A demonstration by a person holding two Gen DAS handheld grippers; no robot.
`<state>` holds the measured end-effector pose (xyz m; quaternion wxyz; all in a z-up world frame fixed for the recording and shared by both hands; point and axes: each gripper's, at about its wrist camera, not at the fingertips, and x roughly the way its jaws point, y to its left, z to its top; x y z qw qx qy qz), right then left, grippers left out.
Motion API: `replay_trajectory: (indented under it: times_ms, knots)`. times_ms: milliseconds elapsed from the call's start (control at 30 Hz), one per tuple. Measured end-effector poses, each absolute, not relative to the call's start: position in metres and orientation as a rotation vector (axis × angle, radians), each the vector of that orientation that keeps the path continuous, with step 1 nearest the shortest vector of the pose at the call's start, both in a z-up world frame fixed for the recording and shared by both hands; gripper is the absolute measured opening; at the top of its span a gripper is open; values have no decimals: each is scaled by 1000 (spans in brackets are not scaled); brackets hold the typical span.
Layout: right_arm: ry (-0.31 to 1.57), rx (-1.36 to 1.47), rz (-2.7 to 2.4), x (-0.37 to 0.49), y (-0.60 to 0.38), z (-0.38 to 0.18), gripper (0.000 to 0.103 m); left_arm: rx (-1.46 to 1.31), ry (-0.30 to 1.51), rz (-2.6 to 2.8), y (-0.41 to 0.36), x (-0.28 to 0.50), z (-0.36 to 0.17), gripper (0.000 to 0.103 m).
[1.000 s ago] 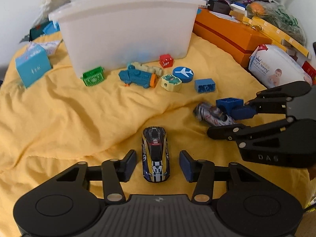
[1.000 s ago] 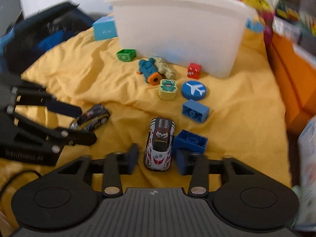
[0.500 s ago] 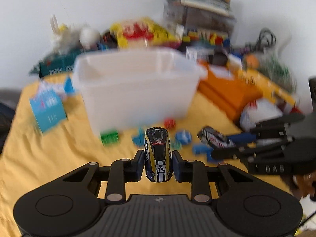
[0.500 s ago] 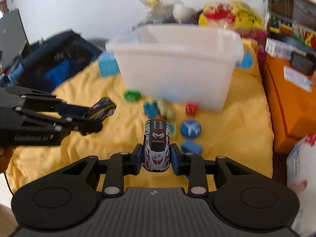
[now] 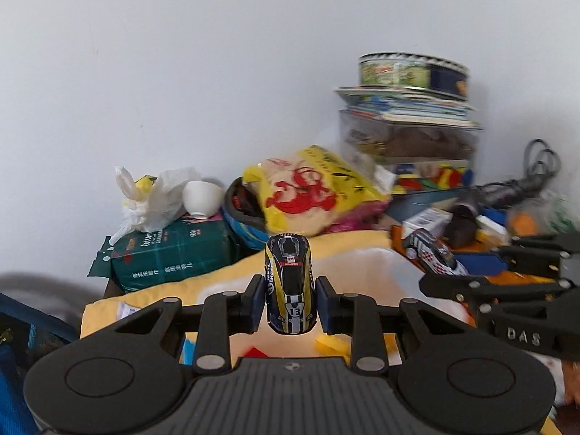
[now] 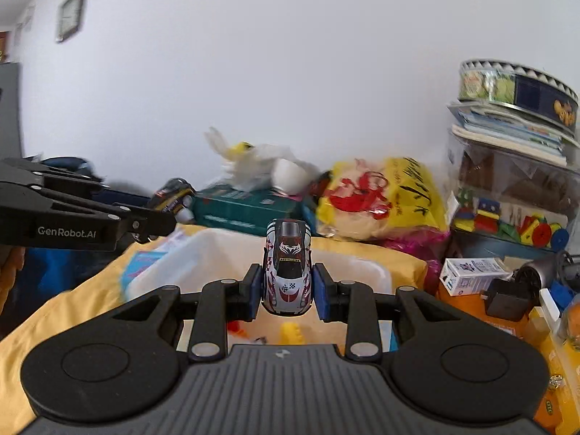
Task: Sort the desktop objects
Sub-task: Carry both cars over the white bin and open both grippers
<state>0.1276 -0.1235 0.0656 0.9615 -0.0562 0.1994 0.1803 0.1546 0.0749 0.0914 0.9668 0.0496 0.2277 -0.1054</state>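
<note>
My left gripper [image 5: 289, 299] is shut on a black and yellow toy car [image 5: 289, 282] with the number 13, held up in the air. My right gripper [image 6: 287, 291] is shut on a white and red toy car [image 6: 288, 264]. Both are raised over the white plastic bin [image 6: 377, 272], whose rim shows below the right gripper. Small red and yellow toys [image 6: 290, 331] lie inside the bin. The right gripper with its white car [image 5: 431, 255] shows at the right of the left wrist view. The left gripper with its car [image 6: 174, 195] shows at the left of the right wrist view.
Behind the bin lie a green tissue pack [image 5: 170, 255], a white plastic bag [image 5: 152, 195], a yellow bag with red print [image 5: 311, 188] and a stack of boxes with a round tin [image 5: 409, 72]. An orange box [image 6: 507, 319] and cables stand at the right. A yellow cloth [image 6: 72, 301] covers the surface.
Both grippers closed on their cars on the cloth, then lifted them and moved forward over the bin. The views now tilt up toward the wall.
</note>
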Motion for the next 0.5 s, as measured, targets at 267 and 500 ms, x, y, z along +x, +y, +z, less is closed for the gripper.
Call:
replay_trajectory:
  times_ms: [267, 500]
  knots:
    - [525, -90, 286, 173, -105, 27, 34, 127, 614, -143, 70, 204, 39, 36]
    - [494, -94, 315, 160, -110, 24, 43, 94, 567, -182, 80, 175, 48, 51]
